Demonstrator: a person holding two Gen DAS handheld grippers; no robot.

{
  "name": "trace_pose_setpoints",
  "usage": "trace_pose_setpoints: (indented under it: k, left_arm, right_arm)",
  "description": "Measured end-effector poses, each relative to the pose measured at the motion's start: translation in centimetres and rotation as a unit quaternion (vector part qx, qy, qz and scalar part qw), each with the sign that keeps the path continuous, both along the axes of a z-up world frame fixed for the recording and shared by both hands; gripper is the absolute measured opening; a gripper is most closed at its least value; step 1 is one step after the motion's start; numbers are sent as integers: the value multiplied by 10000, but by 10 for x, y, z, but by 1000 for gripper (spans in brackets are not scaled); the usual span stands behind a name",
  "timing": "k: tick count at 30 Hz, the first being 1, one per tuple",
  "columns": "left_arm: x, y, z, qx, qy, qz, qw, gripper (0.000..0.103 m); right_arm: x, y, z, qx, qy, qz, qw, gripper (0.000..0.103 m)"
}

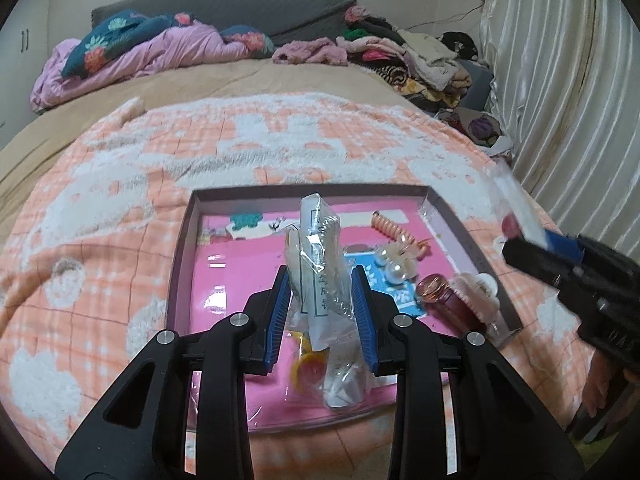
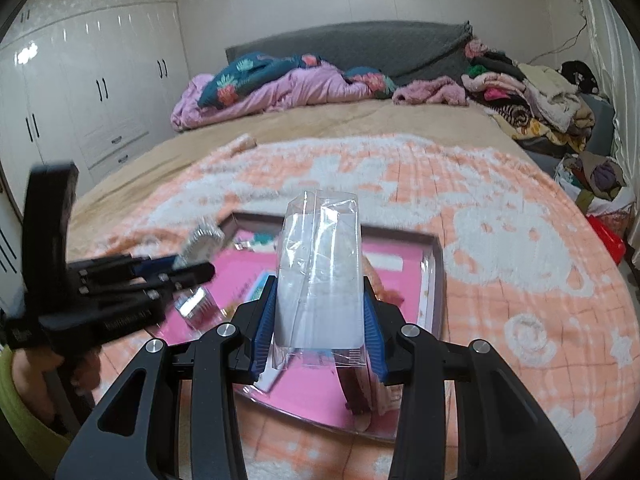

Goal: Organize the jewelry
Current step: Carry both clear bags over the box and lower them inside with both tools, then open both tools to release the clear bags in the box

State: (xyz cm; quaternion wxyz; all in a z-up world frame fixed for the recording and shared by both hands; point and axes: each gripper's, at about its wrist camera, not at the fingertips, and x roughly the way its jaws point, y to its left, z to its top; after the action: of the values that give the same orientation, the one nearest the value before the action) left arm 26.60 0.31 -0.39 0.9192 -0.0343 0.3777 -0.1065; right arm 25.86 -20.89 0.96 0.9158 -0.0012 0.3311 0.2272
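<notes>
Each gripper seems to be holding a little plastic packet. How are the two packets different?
The left gripper clamps a crumpled clear bag with a printed paper slip and something silvery inside; the right gripper clamps a smooth clear packet that looks empty. The bag is wrinkled and narrow; the packet is flat and wider. Both stand upright between blue pads, above the pink-lined tray.

Plastic film, gloss and fleece on the bed

The left tool (image 1: 320, 300), matt black plastic with ribbed blue pads and bright metal pivot pins, pinched a crinkled clear plastic bag (image 1: 324, 264) with printed paper inside. The right tool (image 2: 318, 320), of the same finish, clamped a smooth, transparent, glossy plastic sleeve (image 2: 320, 272). The shallow box (image 1: 472, 240) looked like matt card, its pink lining shiny. Lustrous pearl beads (image 1: 394, 266) lay in it. The blanket (image 1: 100, 240) was fuzzy orange-and-white fleece.
</notes>
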Motion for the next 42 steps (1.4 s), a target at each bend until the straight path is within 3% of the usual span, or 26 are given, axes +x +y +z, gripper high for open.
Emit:
trace_pose_setpoints:
  k: [8, 29, 34, 36, 42]
  left_arm:
    - [5, 2, -22, 34, 325, 28, 9995, 24]
    - [8, 9, -38, 103, 545, 156, 9983, 24]
    - [7, 9, -38, 95, 536, 163, 9984, 27]
    - [7, 9, -37, 102, 520, 162, 9985, 34]
    - [5, 8, -31, 103, 481, 145, 9987, 42]
  right_arm:
    - [5, 11, -35, -250, 293, 82, 9992, 38]
    - [14, 18, -53, -241, 410, 67, 9988, 41]
    - [14, 15, -51, -217, 414, 26, 9989, 44]
    - [13, 13, -50, -210, 393, 12, 9990, 46]
    - [10, 9, -46, -185, 378, -42, 9991, 51]
